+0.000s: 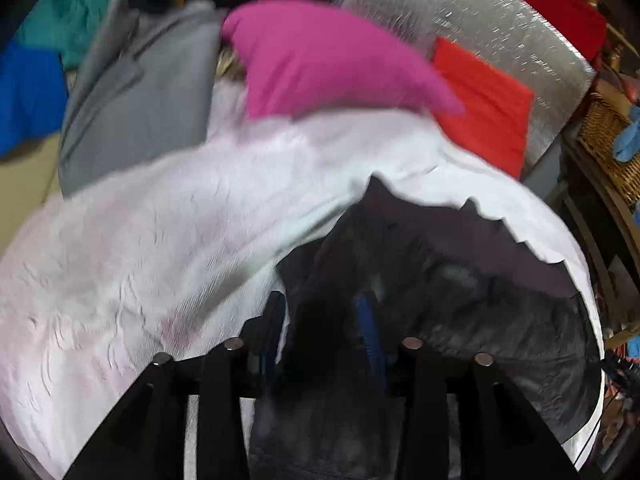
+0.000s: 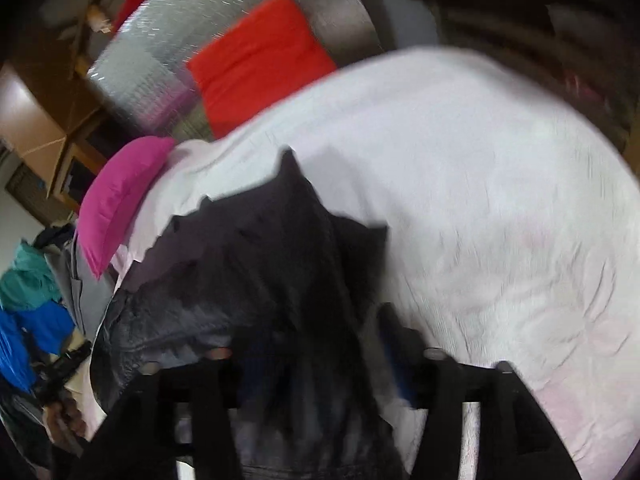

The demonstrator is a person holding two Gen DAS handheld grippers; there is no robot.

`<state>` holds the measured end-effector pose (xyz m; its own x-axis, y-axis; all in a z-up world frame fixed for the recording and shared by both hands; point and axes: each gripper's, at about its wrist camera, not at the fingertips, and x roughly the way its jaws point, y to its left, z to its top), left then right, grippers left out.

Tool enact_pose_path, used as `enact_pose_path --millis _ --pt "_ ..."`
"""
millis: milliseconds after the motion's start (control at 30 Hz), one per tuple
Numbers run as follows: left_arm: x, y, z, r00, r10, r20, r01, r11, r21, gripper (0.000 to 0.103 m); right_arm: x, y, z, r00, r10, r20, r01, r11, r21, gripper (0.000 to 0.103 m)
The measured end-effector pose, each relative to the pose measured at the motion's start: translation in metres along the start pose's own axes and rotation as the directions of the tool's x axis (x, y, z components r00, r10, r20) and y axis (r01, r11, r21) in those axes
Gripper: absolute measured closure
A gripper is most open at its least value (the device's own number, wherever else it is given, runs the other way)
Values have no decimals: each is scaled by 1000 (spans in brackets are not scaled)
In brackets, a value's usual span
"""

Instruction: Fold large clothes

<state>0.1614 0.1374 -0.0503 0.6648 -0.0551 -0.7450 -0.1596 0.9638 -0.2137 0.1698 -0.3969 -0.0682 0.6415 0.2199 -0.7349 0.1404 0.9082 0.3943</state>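
We're early in this fold: the dark garment point(image 1: 420, 280) lies bunched on the white bed sheet point(image 1: 140, 260), running up between both sets of jaws, left gripper point(image 1: 324, 320) and right gripper point(image 2: 320, 344) part open, whether gripping we can't tell, and no neat fold yet.

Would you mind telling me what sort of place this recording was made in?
Probably a bedroom or a cluttered living space in a home: a white sheet covers a bed-like surface, with a magenta pillow and a red cushion at its far edge and clothes piled beside it.
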Motion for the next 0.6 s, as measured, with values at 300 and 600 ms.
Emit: enact_pose_path --millis 300,600 --pt "47 -81 -20 997 17 -77 4 964 267 48 64 26 11 977 -197 -76 181 967 -177 73" --pt "76 -75 -29 982 147 -115 -108 950 291 50 65 -1 9 984 -158 -85 154 986 -59 86"
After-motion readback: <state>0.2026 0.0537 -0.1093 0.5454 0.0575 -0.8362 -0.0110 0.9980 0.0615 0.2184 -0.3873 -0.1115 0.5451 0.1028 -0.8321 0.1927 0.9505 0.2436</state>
